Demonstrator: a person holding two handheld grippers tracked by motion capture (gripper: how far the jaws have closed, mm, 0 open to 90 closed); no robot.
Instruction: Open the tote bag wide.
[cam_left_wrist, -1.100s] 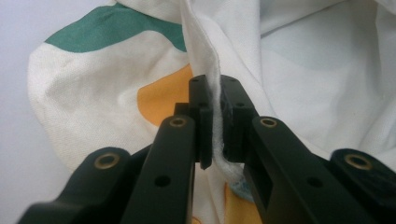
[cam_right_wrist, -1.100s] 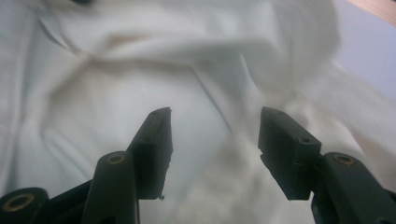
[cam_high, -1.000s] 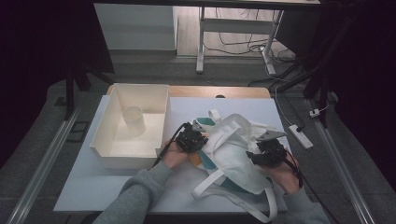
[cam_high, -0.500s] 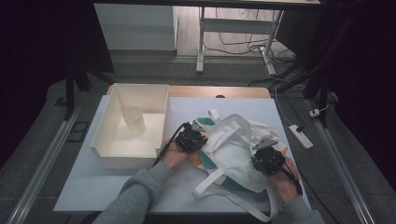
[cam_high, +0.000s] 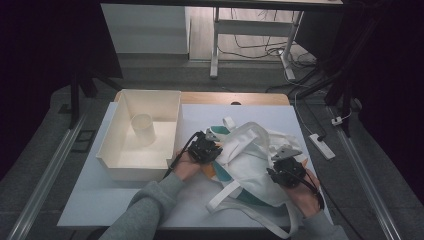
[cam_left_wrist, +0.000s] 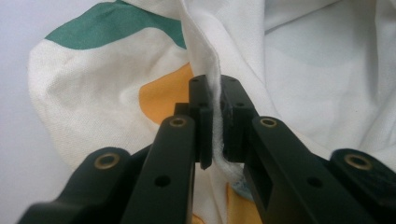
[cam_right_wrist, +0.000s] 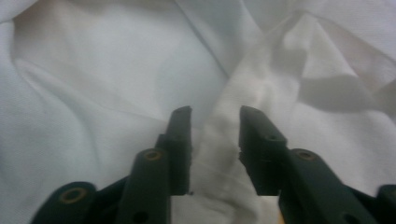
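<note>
Where folds overlap, bag (cam_high: 250, 155) mouth unclear

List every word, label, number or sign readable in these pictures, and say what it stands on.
None can be read. The cloth bag bears only green and orange patches, no lettering. The white tray and the cup inside it are blank, as are the left hand-held gripper and the right hand-held gripper.
</note>
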